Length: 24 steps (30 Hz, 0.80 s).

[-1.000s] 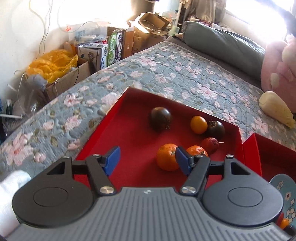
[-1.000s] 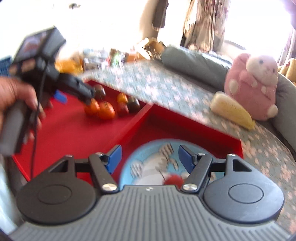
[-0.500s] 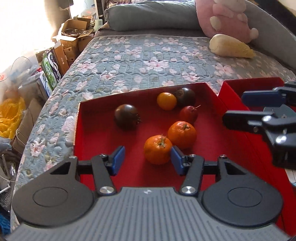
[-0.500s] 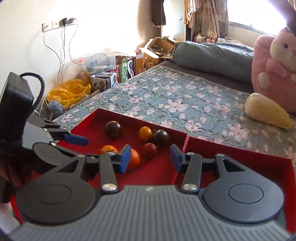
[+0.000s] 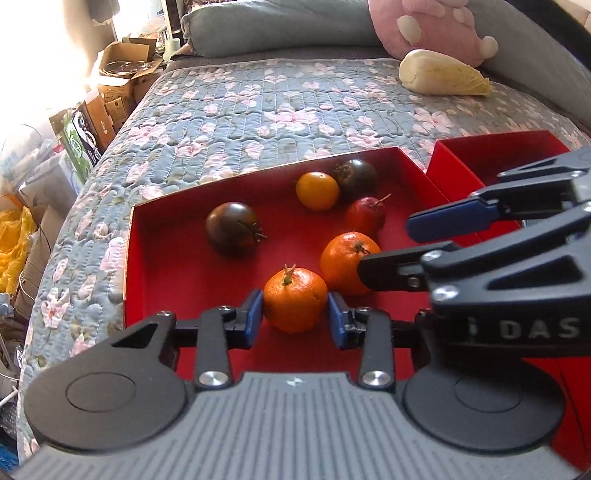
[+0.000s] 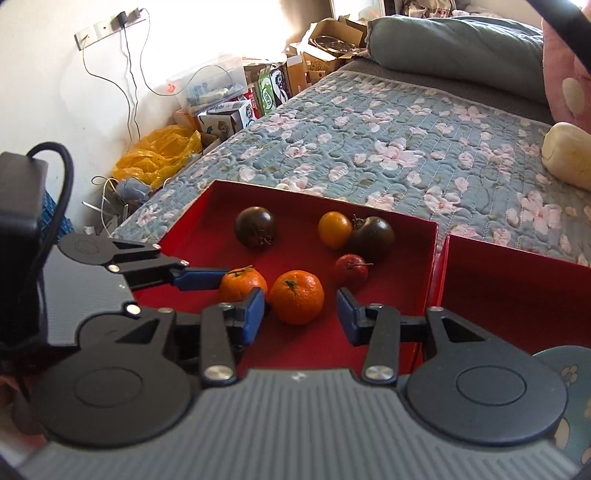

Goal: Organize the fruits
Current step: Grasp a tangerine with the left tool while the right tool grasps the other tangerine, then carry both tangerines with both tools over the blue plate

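Note:
A red tray [image 5: 166, 258] on the bed holds two mandarins, two dark tomatoes, a yellow-orange fruit [image 5: 317, 191] and a small red fruit [image 5: 365, 217]. My left gripper [image 5: 294, 318] straddles the near mandarin [image 5: 294, 300], its pads just at the fruit's sides, fruit resting on the tray. My right gripper [image 6: 300, 313] is open around the second mandarin [image 6: 297, 301], not touching it; that mandarin shows in the left wrist view [image 5: 343, 258]. Dark tomatoes sit at the left [image 5: 232, 229] and the back [image 5: 356, 178].
A second red tray [image 6: 517, 295] adjoins on the right, with a blue patterned plate [image 6: 569, 373] at its near corner. A pale cabbage [image 5: 443, 73] and pink plush toy [image 5: 436, 26] lie farther on the floral quilt. Boxes and a yellow bag [image 6: 159, 153] crowd the floor at left.
Both grippers moved forward into the tray. The left one narrowed around the near mandarin; the right one swung from the plate over the second mandarin.

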Available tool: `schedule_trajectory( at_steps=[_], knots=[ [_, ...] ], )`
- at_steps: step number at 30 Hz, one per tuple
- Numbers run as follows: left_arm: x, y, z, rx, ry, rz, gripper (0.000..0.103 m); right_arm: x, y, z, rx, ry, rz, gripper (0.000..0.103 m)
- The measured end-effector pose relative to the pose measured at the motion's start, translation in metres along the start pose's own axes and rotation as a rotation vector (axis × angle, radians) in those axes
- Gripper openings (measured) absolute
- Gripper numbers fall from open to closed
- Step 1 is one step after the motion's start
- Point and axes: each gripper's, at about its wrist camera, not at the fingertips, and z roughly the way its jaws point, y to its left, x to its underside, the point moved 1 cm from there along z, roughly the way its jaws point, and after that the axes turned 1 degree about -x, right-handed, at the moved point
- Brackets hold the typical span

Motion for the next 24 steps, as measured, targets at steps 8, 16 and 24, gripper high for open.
schedule_trajectory(
  at_steps=[8,16,24],
  knots=[
    [0.006,0.002,-0.006,-0.013,0.021,0.009,0.042,-0.003,0.003,0.031,0.004,0.082,0.021,0.046],
    [0.007,-0.003,-0.007,-0.037,0.020,0.036,0.042,0.001,0.010,0.027,0.054,0.031,0.000,0.042],
    [0.008,-0.015,-0.031,-0.052,-0.041,0.004,0.042,0.019,0.002,-0.037,0.066,-0.126,0.062,0.042]
  ],
)
